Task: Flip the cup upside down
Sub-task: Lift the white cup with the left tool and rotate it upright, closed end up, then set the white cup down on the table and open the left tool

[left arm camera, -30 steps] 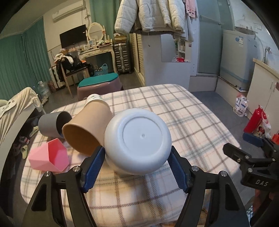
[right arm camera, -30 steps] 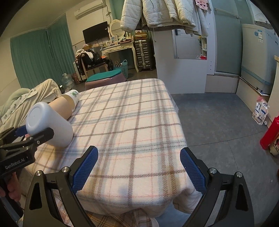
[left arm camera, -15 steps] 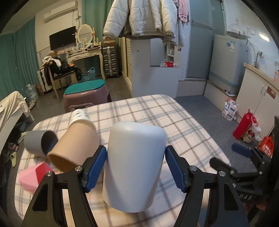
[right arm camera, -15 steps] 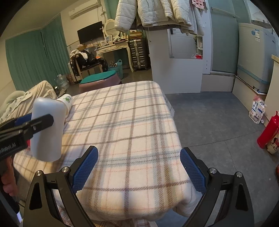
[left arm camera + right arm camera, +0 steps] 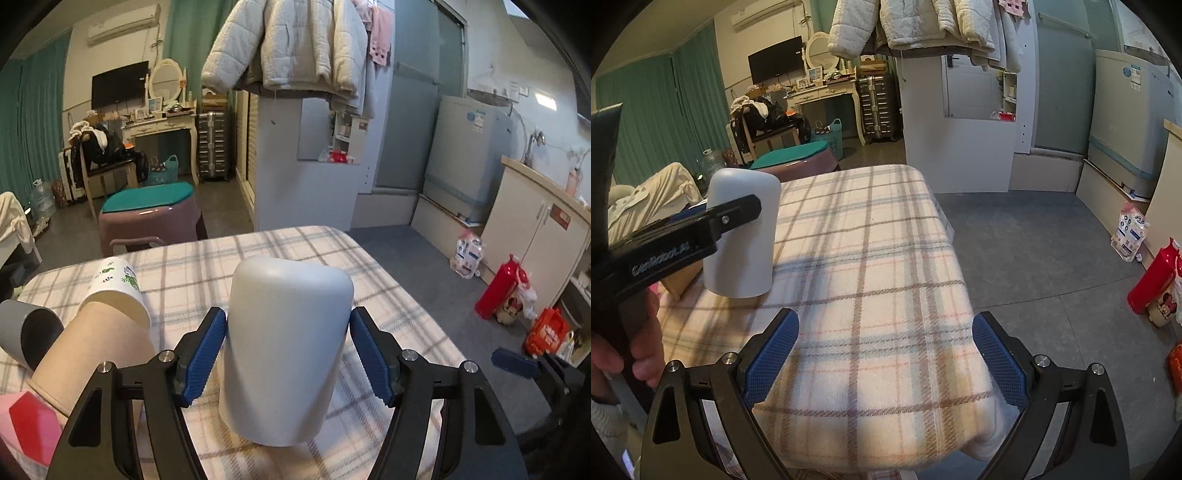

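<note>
A white cup stands upside down, closed base up and rim down on the plaid tablecloth. My left gripper straddles it with both blue pads beside its walls; a narrow gap shows on each side. In the right wrist view the cup stands on the cloth at the left, with the left gripper's finger across it. My right gripper is open and empty over the table's near edge.
A tan cup lies on its side left of the white cup, with a printed paper cup, a grey cup and a pink faceted cup nearby. A red bottle stands on the floor at right.
The white cup turned from lying with its base toward the camera to standing base up, and came down onto the cloth. The left pads have eased off its sides. The right gripper stayed still.
</note>
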Available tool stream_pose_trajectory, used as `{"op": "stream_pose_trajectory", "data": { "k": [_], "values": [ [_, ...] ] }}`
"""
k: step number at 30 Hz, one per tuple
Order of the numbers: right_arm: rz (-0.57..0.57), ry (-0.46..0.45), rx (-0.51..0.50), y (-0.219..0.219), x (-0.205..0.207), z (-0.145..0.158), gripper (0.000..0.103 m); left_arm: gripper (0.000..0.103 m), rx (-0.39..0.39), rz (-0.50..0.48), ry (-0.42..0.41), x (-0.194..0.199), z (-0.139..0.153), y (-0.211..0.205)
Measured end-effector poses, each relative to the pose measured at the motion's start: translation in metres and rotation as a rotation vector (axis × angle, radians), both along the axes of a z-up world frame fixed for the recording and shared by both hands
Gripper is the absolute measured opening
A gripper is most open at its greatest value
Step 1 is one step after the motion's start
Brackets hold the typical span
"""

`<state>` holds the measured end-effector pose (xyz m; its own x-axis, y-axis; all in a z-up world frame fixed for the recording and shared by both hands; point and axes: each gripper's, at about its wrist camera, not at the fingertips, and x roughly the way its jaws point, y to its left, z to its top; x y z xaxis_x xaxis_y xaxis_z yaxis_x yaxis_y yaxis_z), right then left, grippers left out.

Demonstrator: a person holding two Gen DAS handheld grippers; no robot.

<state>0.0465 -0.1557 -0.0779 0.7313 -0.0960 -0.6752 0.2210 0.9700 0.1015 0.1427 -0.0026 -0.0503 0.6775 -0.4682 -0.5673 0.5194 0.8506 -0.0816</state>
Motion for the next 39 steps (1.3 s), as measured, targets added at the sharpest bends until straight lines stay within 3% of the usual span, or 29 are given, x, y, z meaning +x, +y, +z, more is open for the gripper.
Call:
{"op": "stream_pose_trajectory", "data": {
  "k": [13,25,39],
  "values": [
    [0.022,-0.010,-0.014,0.017,0.000,0.005,0.096,0.070,0.016,0.003,0.039,-0.033,-0.001,0.033],
    [0.013,-0.040,-0.018,0.023,-0.020,0.018,0.096,0.071,0.010,0.010,0.033,-0.029,0.006,0.037],
    [0.037,-0.119,-0.052,0.042,-0.051,0.049,0.096,0.071,-0.032,0.008,-0.081,-0.060,0.054,0.054]
  ]
}}
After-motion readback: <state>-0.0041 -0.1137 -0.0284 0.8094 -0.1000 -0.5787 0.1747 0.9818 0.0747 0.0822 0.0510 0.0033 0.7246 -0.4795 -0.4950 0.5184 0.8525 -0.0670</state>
